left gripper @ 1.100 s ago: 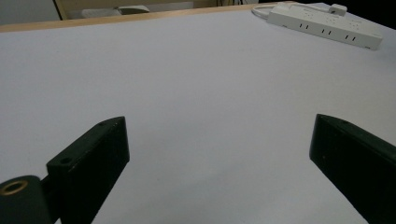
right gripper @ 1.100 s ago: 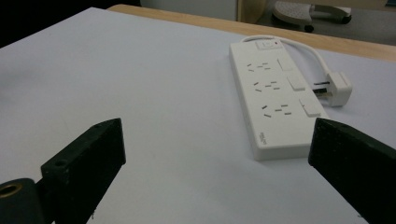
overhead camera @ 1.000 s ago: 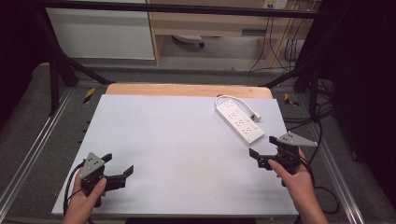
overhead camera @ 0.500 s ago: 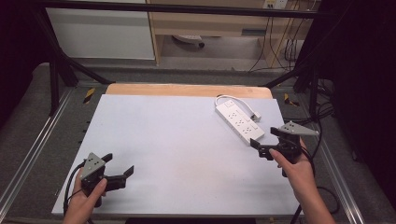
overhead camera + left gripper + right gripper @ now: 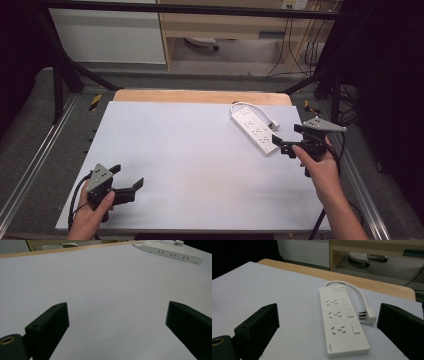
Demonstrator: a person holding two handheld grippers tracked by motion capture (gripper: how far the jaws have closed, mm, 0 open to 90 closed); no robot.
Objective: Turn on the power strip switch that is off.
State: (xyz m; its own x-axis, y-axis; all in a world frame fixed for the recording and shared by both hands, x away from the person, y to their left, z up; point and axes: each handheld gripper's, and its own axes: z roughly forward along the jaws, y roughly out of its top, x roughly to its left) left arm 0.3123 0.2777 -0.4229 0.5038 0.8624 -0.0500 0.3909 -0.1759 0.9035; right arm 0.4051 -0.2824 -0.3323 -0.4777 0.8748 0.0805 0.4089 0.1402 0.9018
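1. White power strip [image 5: 254, 131] lay flat on the pale table [image 5: 190, 150], toward the far right, outlets facing up, set at a slant to the table edges.
2. Carried three outlets in a row, each with its own switch, plus a main switch at the far end, as seen in the right gripper view [image 5: 340, 320].
3. Short white cord [image 5: 353, 288] looped out from the far end and round to a plug [image 5: 368, 314], which rested on the table just beside the strip's right edge, apparently not touching it.
4. Right gripper [image 5: 281, 145] hovered just beside the near end of the strip, jaws spread wide, holding nothing, the strip framed between them in that gripper's own view.
5. Left gripper [image 5: 127, 180] sat well apart at the near left corner, close to the table surface, jaws likewise wide open and empty.
6. Likely risks, judged from this pose: strip could slide on the smooth table if one jaw met it first; closing across the cord side could trap or drag the plug; gripping only the near end could let the far end droop and tilt when lifted.
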